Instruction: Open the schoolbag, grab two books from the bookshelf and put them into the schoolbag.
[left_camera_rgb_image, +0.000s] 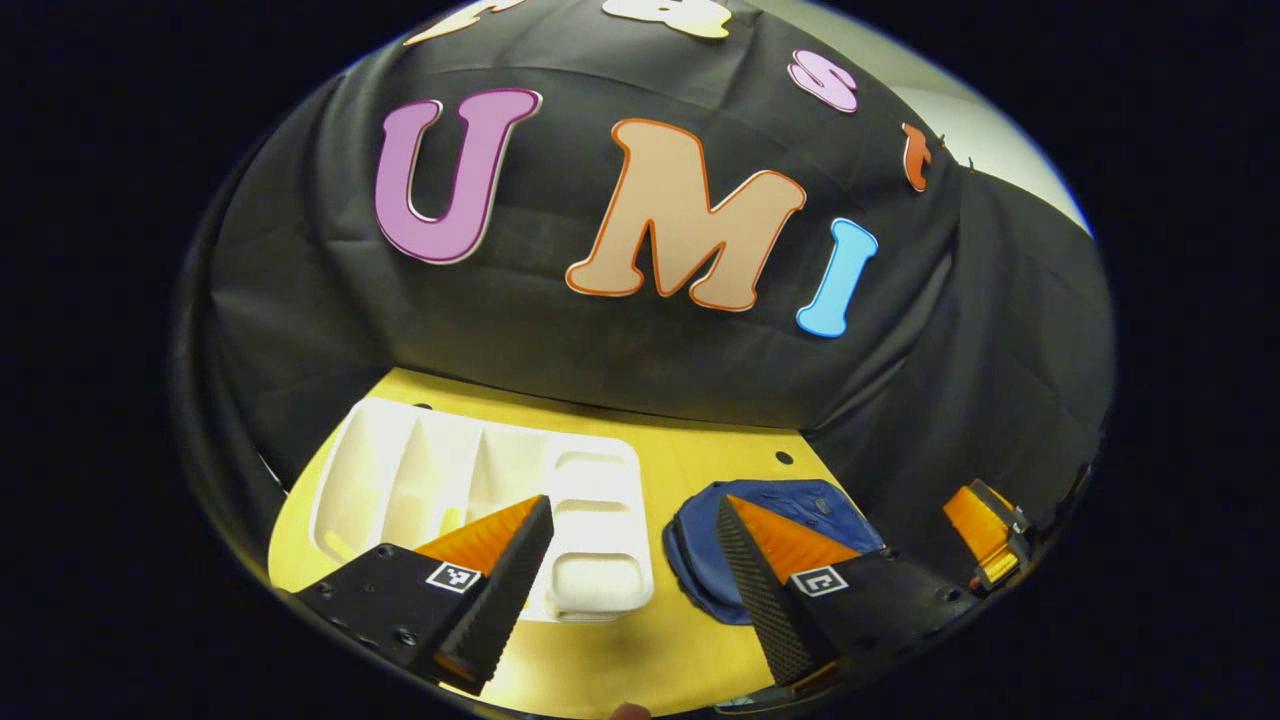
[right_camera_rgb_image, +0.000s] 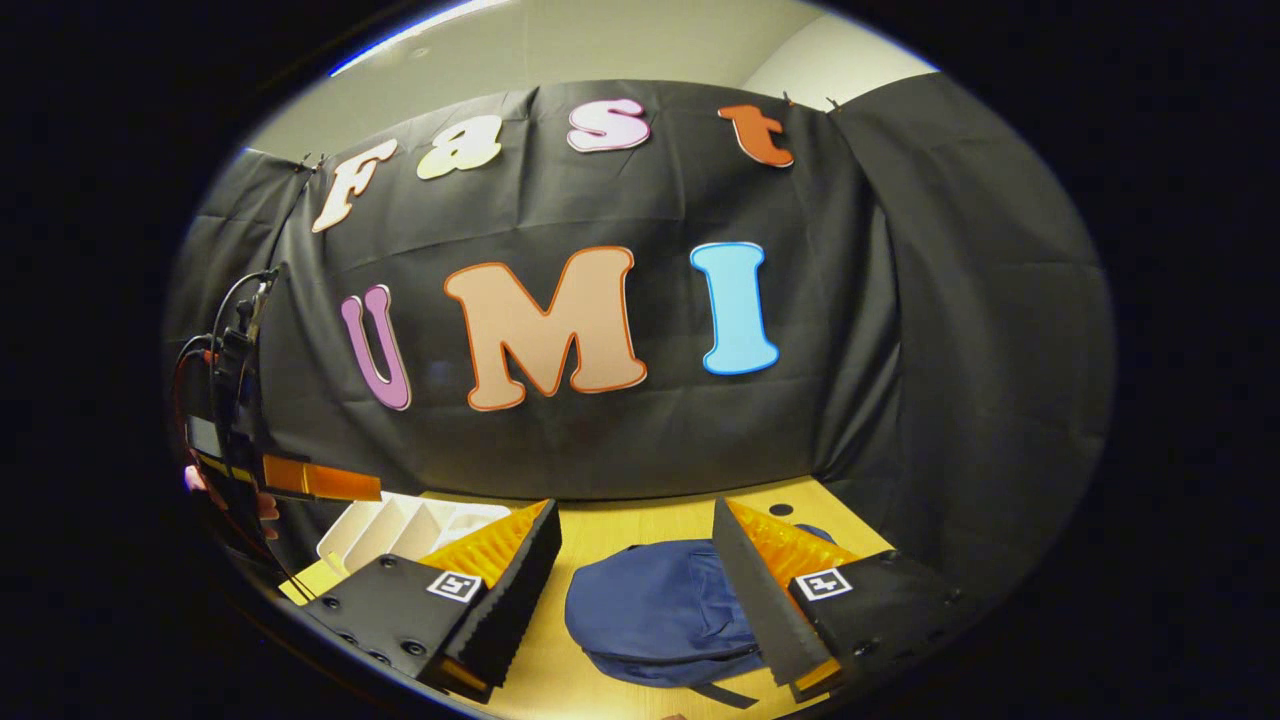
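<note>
A dark blue schoolbag (left_camera_rgb_image: 698, 560) lies flat on the yellow table (left_camera_rgb_image: 700, 455), just right of a white compartmented bookshelf (left_camera_rgb_image: 480, 500). My left gripper (left_camera_rgb_image: 633, 505) hovers open above the gap between the two, with nothing between its fingers. In the right gripper view the schoolbag (right_camera_rgb_image: 650, 610) sits low between the fingers of my right gripper (right_camera_rgb_image: 635, 508), which is open and held above it. The bookshelf (right_camera_rgb_image: 400, 525) shows at the lower left there. I cannot make out any books in the shelf.
The booth's black cloth wall rises right behind the table's far edge (right_camera_rgb_image: 620, 520). The right gripper's orange finger (left_camera_rgb_image: 985, 535) shows at the left gripper view's right edge. A hand (right_camera_rgb_image: 262, 505) holds the left gripper (right_camera_rgb_image: 320, 483) at the right gripper view's left.
</note>
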